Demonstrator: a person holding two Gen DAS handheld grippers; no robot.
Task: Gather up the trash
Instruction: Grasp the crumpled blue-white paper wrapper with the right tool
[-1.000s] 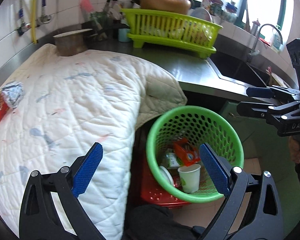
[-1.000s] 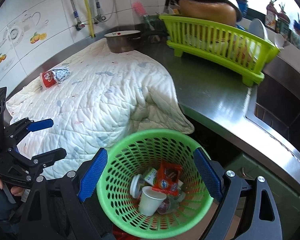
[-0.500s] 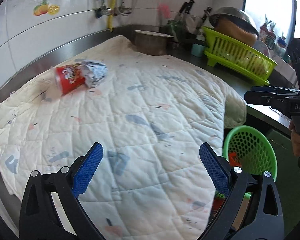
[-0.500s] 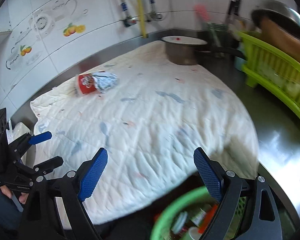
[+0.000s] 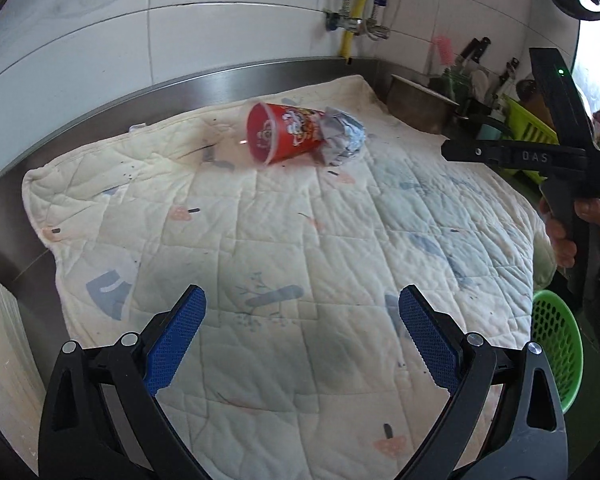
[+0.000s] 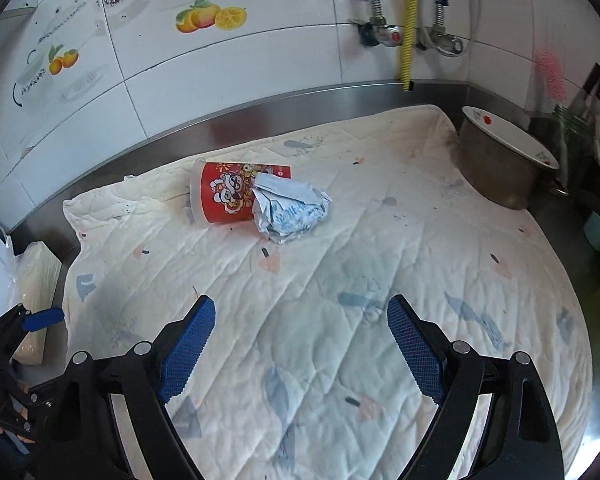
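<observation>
Lying on its side on the quilt [image 6: 380, 280], toward the far wall, is a red cup [image 6: 236, 192], and a crumpled wrapper [image 6: 290, 212] sits pressed against its base end, hiding that end of it. From the left claw's camera the cup [image 5: 284, 136] shows its open mouth, though glare inside keeps me from seeing whether anything is in it; the wrapper [image 5: 344, 140] is half tucked behind it there.

Both claws hang over the near part of the quilt with nothing between their blue pads. The left claw [image 5: 300, 344] stands wide apart, and so does the right claw [image 6: 300, 344]; each is well short of the cup. In the left view the right claw's black body crosses the right edge, gripped by a hand [image 5: 568, 236] that is mostly cut off by the frame. In the right view only a blue pad tip and some black frame of the left claw show at the lower left.

The quilt covers most of the steel tabletop [image 6: 300, 108], so only a strip along the tiled wall is bare. A green basket [image 5: 556, 344] peeks past the quilt's right edge, low down, its contents out of sight. A pot [image 6: 504, 168] capped by a plate stands at the quilt's far right corner; beyond it things blur together too much to name. A wrapped pale block [image 6: 36, 280] lies at the left edge.
</observation>
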